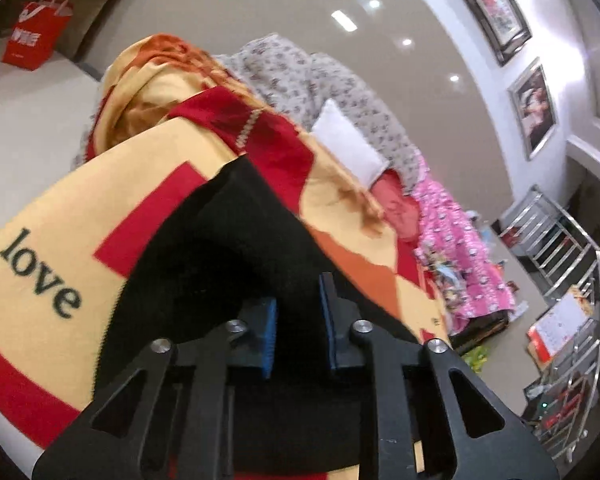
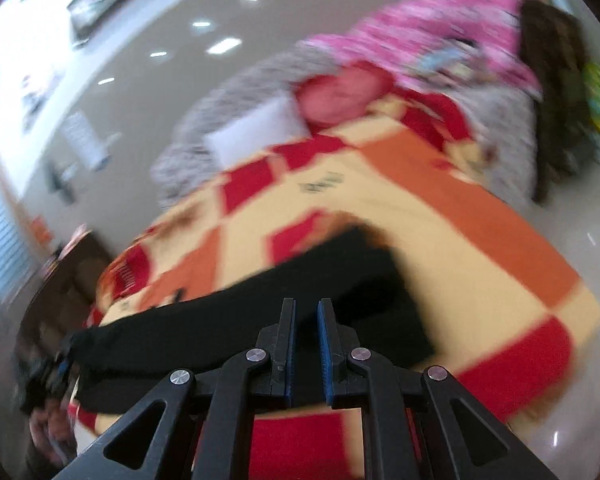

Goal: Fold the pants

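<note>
Black pants (image 1: pixel 228 248) lie on a bed with a yellow, red and orange blanket (image 1: pixel 52 220). My left gripper (image 1: pixel 298 320) is over the near end of the pants, and black cloth fills the gap between its blue pads. In the right wrist view the pants (image 2: pixel 260 320) stretch across the blanket (image 2: pixel 460 240) from left to right. My right gripper (image 2: pixel 306 344) is over their near edge, its jaws close together with black cloth in the narrow gap. The other gripper shows blurred at the pants' left end (image 2: pixel 60 364).
A white pillow (image 1: pixel 348 148), a grey patterned quilt (image 1: pixel 300 76) and a pink quilt (image 1: pixel 460 248) lie at the bed's far end. A metal rack (image 1: pixel 568 300) stands to the right. A red bag (image 1: pixel 36 36) stands on the floor to the left.
</note>
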